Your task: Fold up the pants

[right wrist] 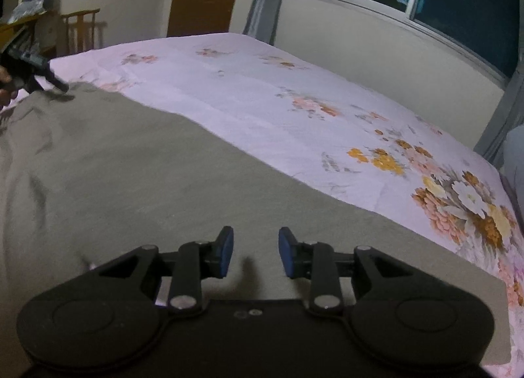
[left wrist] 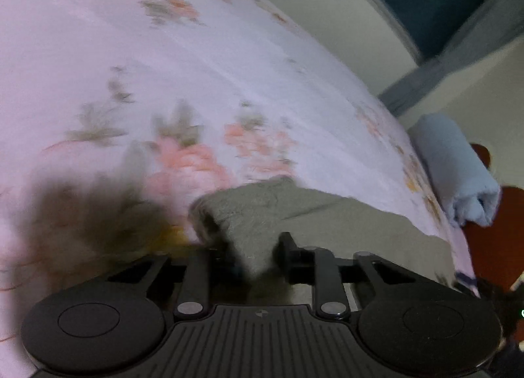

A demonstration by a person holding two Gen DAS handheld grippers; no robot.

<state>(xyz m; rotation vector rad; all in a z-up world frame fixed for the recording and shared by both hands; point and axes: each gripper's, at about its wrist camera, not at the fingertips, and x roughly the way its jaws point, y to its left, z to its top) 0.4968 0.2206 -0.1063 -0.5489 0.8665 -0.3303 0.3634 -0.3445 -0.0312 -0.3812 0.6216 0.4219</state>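
My left gripper (left wrist: 250,253) pinches a bunch of the pants (left wrist: 344,224) to lift them. My right gripper (right wrist: 256,252) is spread, empty, just above them.

Pants (right wrist: 137,181) on bed (right wrist: 262,90); towel roll (left wrist: 458,168) beside.

One pair of pants (right wrist: 131,175), two hand-held grippers (left wrist: 252,247) (right wrist: 255,252), one rolled towel (left wrist: 458,168).
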